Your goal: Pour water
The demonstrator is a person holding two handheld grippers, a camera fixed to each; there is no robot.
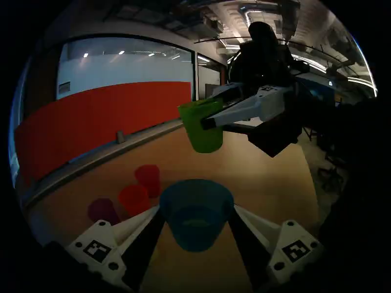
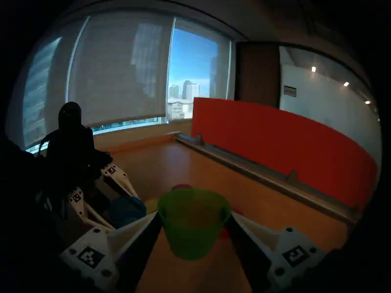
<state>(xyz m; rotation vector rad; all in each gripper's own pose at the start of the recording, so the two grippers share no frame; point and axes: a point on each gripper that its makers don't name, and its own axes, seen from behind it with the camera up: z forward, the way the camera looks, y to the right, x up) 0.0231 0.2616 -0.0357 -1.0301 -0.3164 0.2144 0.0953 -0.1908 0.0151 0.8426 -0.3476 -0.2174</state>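
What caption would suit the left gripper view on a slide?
Left gripper holds a blue cup; right gripper holds a green cup higher, above a wooden table.

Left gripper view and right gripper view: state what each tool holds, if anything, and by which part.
The left tool holds the blue cup by its side walls, just below the rim. The right tool holds the green cup the same way.

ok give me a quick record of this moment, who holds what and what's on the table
left hand-held gripper: shut on blue cup
right hand-held gripper: shut on green cup
green cup position: in the air, apart from the blue cup, about upright
water stream: none visible
on table: two red cups, one purple cup, close together
backdrop: red partition behind the table
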